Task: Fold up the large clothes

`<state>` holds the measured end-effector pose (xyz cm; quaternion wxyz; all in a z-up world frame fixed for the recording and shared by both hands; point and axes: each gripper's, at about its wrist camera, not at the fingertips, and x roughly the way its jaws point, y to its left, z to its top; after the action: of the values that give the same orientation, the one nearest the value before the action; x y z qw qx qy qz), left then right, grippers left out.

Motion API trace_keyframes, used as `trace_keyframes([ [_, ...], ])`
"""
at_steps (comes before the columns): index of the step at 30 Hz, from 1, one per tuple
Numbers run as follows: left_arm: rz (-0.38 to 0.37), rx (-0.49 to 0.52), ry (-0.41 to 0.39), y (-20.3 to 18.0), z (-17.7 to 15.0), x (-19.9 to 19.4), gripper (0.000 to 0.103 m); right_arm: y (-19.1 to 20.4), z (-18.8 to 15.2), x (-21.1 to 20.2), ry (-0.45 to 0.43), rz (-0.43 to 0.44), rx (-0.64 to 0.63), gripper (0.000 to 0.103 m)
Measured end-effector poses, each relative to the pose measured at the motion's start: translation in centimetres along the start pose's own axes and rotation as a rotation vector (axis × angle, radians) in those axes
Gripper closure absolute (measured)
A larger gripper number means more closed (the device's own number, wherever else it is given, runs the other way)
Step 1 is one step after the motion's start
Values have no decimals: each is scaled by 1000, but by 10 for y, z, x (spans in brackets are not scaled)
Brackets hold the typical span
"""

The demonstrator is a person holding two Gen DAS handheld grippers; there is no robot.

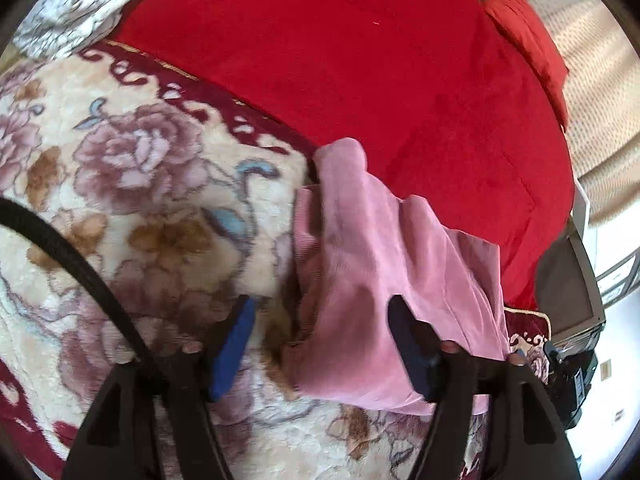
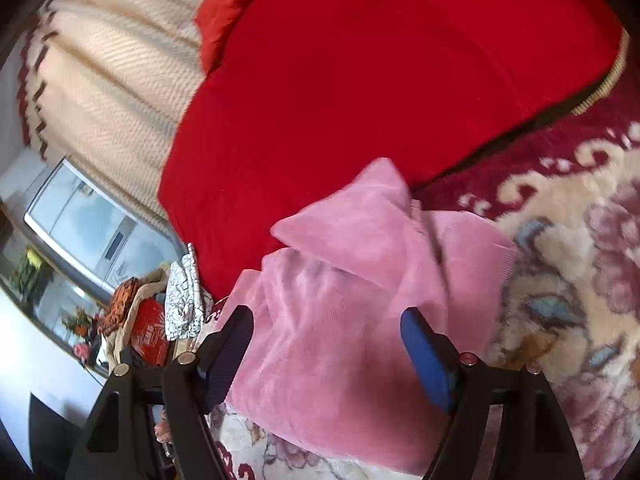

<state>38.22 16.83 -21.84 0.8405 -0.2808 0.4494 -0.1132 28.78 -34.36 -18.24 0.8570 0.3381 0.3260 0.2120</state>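
Note:
A pink ribbed garment (image 1: pixel 372 264) lies bunched and folded on a floral blanket (image 1: pixel 132 184). In the left wrist view my left gripper (image 1: pixel 320 312) stands open above the garment's near left edge; its blue-padded fingers (image 1: pixel 234 344) do not press on the cloth. In the right wrist view the same pink garment (image 2: pixel 344 288) fills the space under my right gripper (image 2: pixel 328 320), which is open, with its fingers (image 2: pixel 424 356) spread wide above the fabric and nothing pinched.
A red bedcover (image 1: pixel 340 52) lies beyond the garment, with a red pillow (image 1: pixel 524 36) at its far side. A black cable (image 1: pixel 76 268) crosses the left view. Pale curtains (image 2: pixel 112 92), a window (image 2: pixel 80 224) and a heap of clothes (image 2: pixel 152 320) stand at the bed's side.

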Motion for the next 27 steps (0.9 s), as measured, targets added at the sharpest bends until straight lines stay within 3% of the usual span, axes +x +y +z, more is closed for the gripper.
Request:
trace_keyframes([
  [3, 27, 8, 20, -6, 1, 14, 30, 18, 5, 22, 25, -23, -59, 40],
  [6, 115, 33, 35, -10, -1, 30, 30, 37, 13, 53, 108, -119, -160, 41],
  [8, 203, 81, 43, -10, -3, 42, 30, 46, 21, 82, 188, -134, -223, 41],
  [9, 210, 93, 41, -8, -4, 43, 29, 44, 24, 96, 233, -168, -232, 44],
  [11, 201, 92, 27, -6, -6, 41, 29, 22, 35, 120, 258, -346, -193, 48],
  [12, 205, 87, 17, -4, -7, 36, 29, 6, 39, 119, 249, -381, -140, 52],
  [13, 216, 91, 3, -4, -7, 31, 29, -5, 42, 116, 229, -397, -81, 64],
  [14, 227, 95, -10, -5, -10, 26, 29, -18, 43, 102, 172, -411, 0, 65],
  [16, 252, 94, -53, -4, -12, 12, 29, -22, 38, 79, 89, -400, 51, 65],
  [18, 248, 89, -86, -5, -18, -3, 29, -10, 28, 65, 54, -396, -4, 64],
  [21, 246, 109, -114, -11, -30, -18, 29, 17, 4, 40, 31, -317, -115, 64],
  [26, 141, 73, -120, -18, -66, -40, 29, 55, -47, 13, 32, -211, -215, 64],
  [27, 111, 53, -105, -17, -73, -40, 28, 54, -55, 3, 37, -172, -202, 58],
])
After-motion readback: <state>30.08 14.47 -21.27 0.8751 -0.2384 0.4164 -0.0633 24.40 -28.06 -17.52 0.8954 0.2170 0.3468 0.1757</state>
